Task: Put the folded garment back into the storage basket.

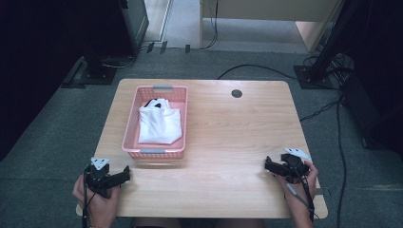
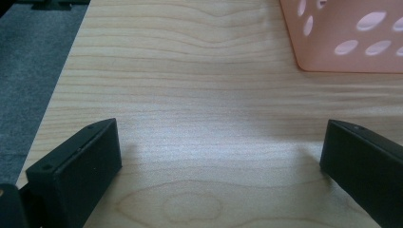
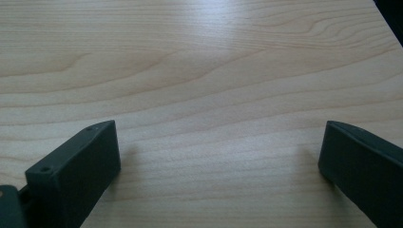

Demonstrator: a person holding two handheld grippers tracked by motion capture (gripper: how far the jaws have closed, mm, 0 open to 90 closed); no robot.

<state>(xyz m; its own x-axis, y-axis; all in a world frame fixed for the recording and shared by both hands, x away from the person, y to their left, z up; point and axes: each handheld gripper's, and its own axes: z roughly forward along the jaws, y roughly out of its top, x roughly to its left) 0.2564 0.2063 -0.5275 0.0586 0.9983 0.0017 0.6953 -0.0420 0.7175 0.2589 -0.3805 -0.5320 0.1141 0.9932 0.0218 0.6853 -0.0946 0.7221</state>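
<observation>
A pink plastic basket [image 1: 131,133] stands on the left half of the wooden table [image 1: 228,137], with a folded white cloth [image 1: 159,124] and something black at its far end inside. My left gripper [image 1: 124,174] rests at the table's front left corner, open, nothing between its jaws. In the left gripper view the basket's pink wall [image 2: 342,33] is ahead at upper right of my left gripper [image 2: 221,152]. My right gripper [image 1: 269,165] rests near the front right, open and empty. The right gripper view has my right gripper [image 3: 218,152] over bare wood.
A round dark cable hole [image 1: 236,93] sits near the table's far edge. Grey carpet surrounds the table, with stand bases [image 1: 97,71] and cables [image 1: 266,69] on the floor behind. A person's hands hold both grippers at the front edge.
</observation>
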